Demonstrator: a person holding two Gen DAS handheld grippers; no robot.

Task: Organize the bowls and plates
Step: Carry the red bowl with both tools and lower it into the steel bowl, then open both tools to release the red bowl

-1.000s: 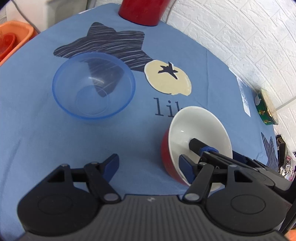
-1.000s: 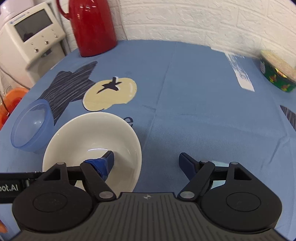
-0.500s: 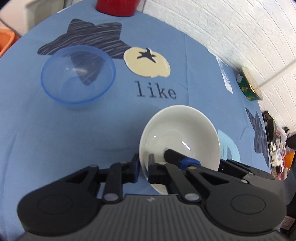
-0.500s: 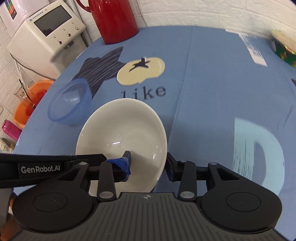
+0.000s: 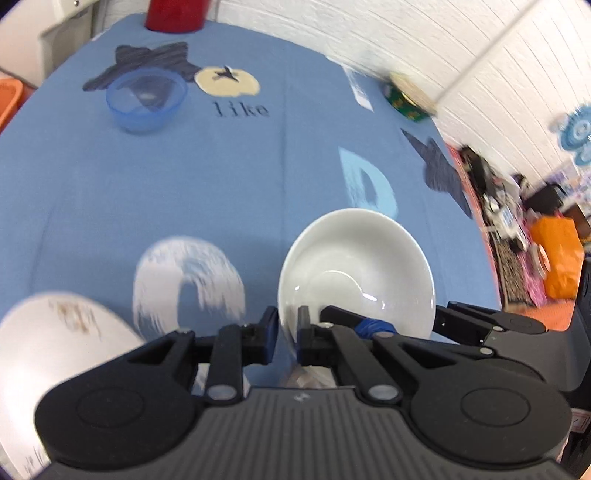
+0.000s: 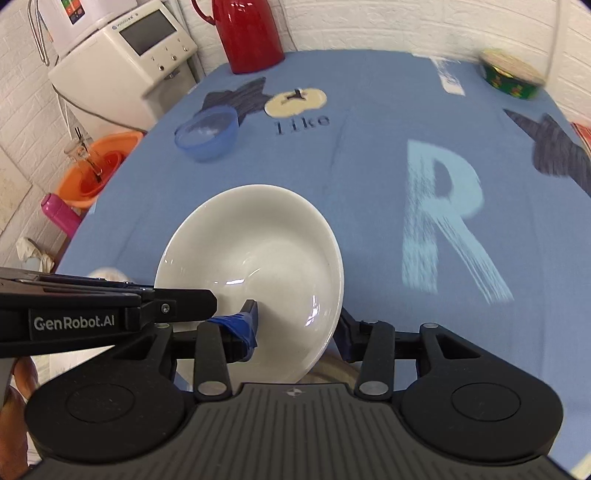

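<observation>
Both the left gripper point(image 5: 287, 332) and right gripper point(image 6: 295, 325) pinch opposite rims of the white bowl point(image 6: 255, 273), held above the blue tablecloth point(image 6: 369, 166), so I would keep it level and lower both hands together.

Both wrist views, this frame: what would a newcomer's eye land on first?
The white bowl dominates, close to both cameras and gripped on opposite sides of its rim by the left gripper and the right gripper. Farther off, a translucent blue bowl sits on the blue tablecloth beside the printed word "Like". A red jug stands at the table's far edge.
</observation>
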